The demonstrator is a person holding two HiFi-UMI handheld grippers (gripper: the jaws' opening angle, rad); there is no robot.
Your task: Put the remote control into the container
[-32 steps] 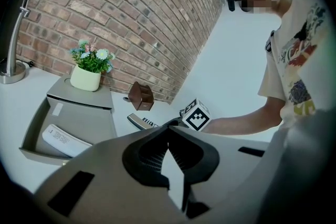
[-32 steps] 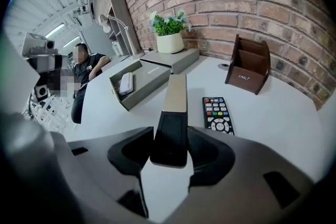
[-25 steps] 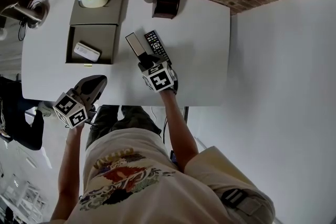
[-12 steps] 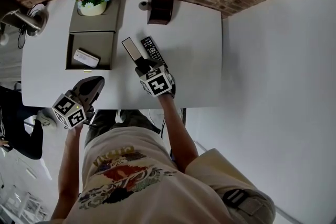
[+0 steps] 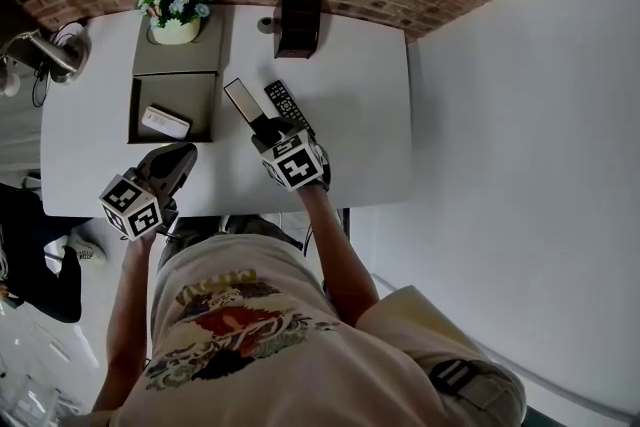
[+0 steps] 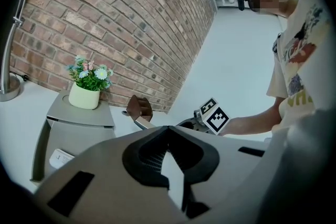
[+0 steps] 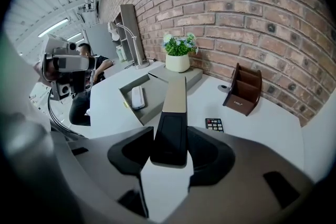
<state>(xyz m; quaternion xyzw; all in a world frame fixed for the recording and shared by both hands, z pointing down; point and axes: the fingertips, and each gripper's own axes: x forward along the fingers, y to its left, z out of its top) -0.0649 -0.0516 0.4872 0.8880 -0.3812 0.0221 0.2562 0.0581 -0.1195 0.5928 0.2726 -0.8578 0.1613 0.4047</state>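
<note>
My right gripper is shut on the near end of a slim black-and-beige remote control, which hangs above the white table and points at the far left. In the right gripper view the remote sits between the pads. The grey open container lies to the left with a white remote inside it. My left gripper is shut and empty, hovering at the table's near edge below the container; its tips meet.
A black buttoned remote lies on the table just right of the held one. A brown desk holder stands at the back. A potted plant sits on the container's lid, and a lamp base stands at the far left.
My right gripper has risen with the black-and-beige remote, lifting it off the table beside the black one. The left gripper has moved up slightly.
</note>
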